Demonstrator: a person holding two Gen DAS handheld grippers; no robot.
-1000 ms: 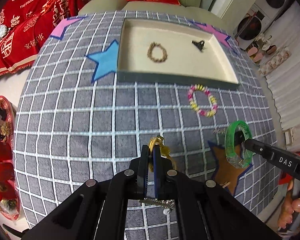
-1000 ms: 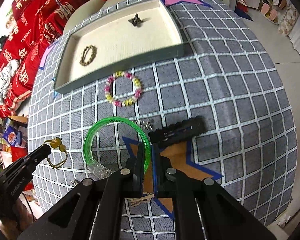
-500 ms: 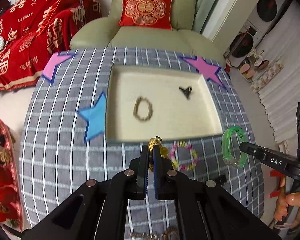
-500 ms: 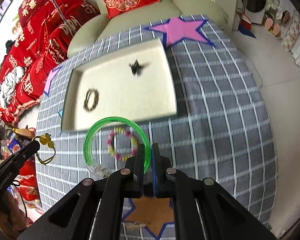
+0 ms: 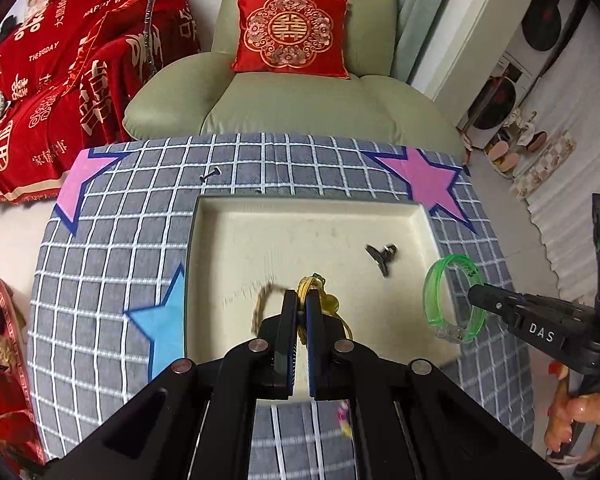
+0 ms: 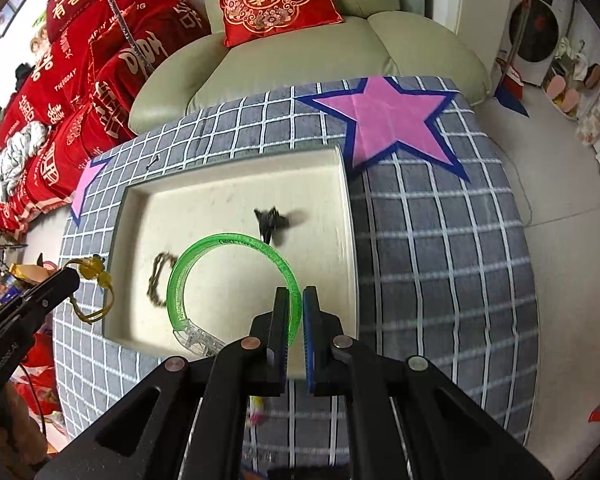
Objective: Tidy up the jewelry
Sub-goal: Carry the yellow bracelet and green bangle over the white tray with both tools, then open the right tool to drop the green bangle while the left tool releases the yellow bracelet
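Observation:
A cream tray (image 5: pixel 312 210) (image 6: pixel 236 194) lies on the grey checked cloth. In it are a brown beaded bracelet (image 5: pixel 262 300) (image 6: pixel 158 280) and a black hair clip (image 5: pixel 382 256) (image 6: pixel 270 220). My left gripper (image 5: pixel 301 300) (image 6: pixel 74 276) is shut on a yellow charm cord (image 5: pixel 328 304) (image 6: pixel 94 280) and hangs over the tray's near half. My right gripper (image 6: pixel 302 294) (image 5: pixel 474 292) is shut on a green translucent bangle (image 6: pixel 228 280) (image 5: pixel 454 300), held over the tray's right side. A pink and yellow bead bracelet (image 5: pixel 345 420) (image 6: pixel 255 410) peeks out under the fingers.
A green armchair (image 5: pixel 300 92) with a red cushion (image 5: pixel 292 36) stands behind the table. Red blankets (image 5: pixel 40 80) lie at the left. Pink stars (image 5: pixel 424 178) (image 6: pixel 388 120) and a blue star (image 5: pixel 160 320) mark the cloth. A hand (image 5: pixel 576 420) grips the right tool.
Both grippers have risen and moved forward from the near cloth to above the tray, the left carrying the yellow cord and the right the green bangle. The bead bracelet now lies beneath them.

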